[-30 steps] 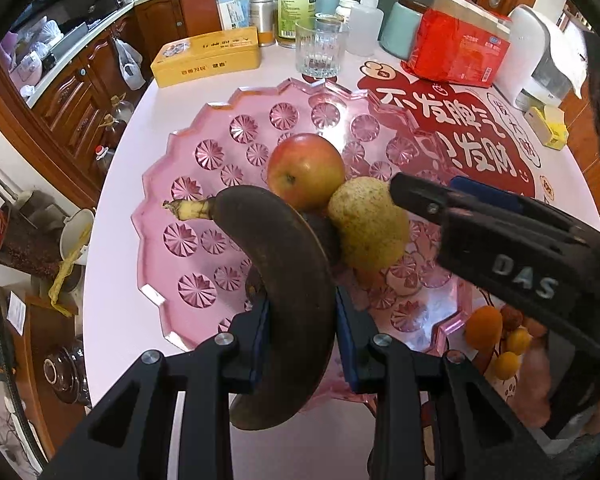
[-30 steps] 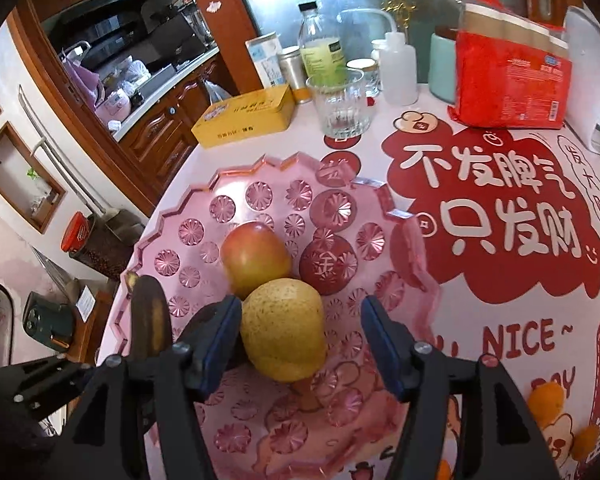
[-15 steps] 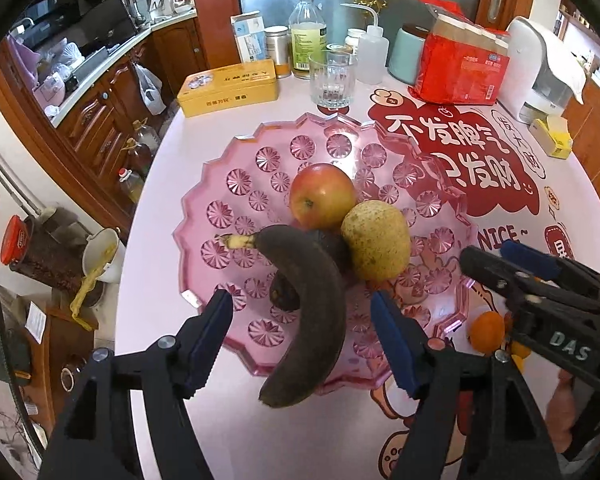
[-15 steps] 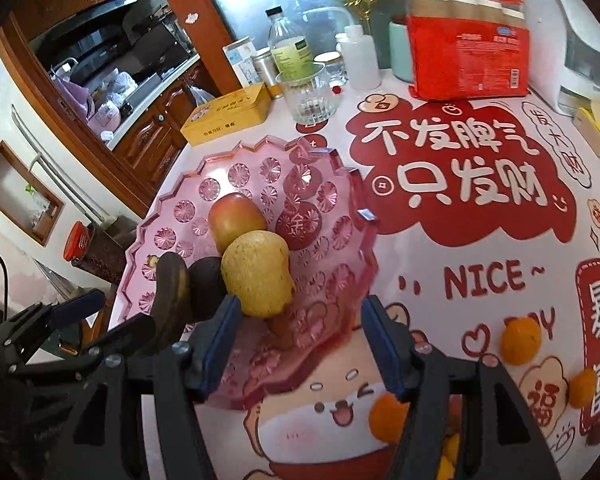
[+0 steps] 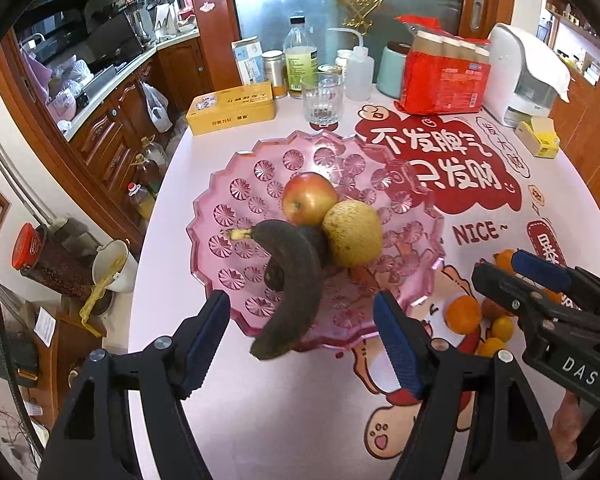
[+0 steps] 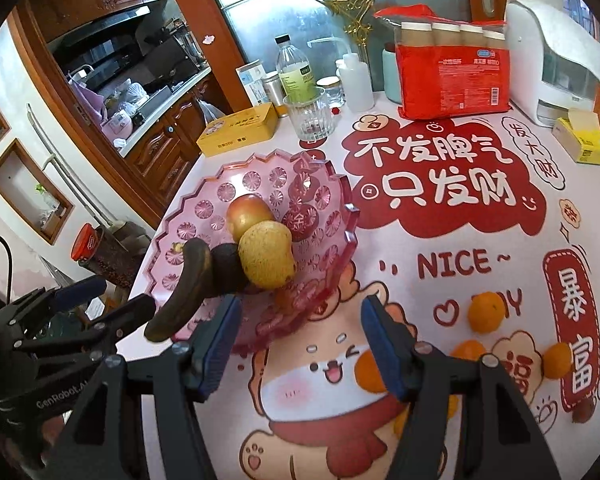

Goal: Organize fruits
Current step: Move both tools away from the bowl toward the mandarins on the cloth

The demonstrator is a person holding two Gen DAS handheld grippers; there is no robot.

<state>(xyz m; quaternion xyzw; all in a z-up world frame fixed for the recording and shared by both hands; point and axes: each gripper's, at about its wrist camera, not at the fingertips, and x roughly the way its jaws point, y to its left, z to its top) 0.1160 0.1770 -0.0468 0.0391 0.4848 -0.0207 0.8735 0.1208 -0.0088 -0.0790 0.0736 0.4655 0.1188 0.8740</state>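
Observation:
A pink glass plate (image 5: 236, 184) (image 6: 204, 208) holds a red apple (image 5: 308, 198) (image 6: 246, 210), a yellow-brown pear (image 5: 354, 234) (image 6: 266, 258), a dark round fruit (image 6: 228, 268) and a blackened banana (image 5: 296, 280) (image 6: 188, 288) whose tip hangs over the near rim. My left gripper (image 5: 300, 304) hovers above that rim. Its jaws are opening, and the pads stand clear of the banana tip seen between them. My right gripper (image 6: 300, 306) is open and holds nothing, over the printed mat to the right of the plate. Several small oranges (image 5: 464, 314) (image 6: 488, 312) lie on the mat.
At the back of the table stand a drinking glass (image 5: 323, 98), a yellow box (image 5: 232, 108), bottles, a red package (image 5: 444, 80) and a white appliance (image 5: 528, 76). The table's curved left edge drops to the kitchen floor close to the plate.
The left gripper let go of the banana, opened wide and drew back upward. The right gripper pulled away from the pear toward the right, staying open.

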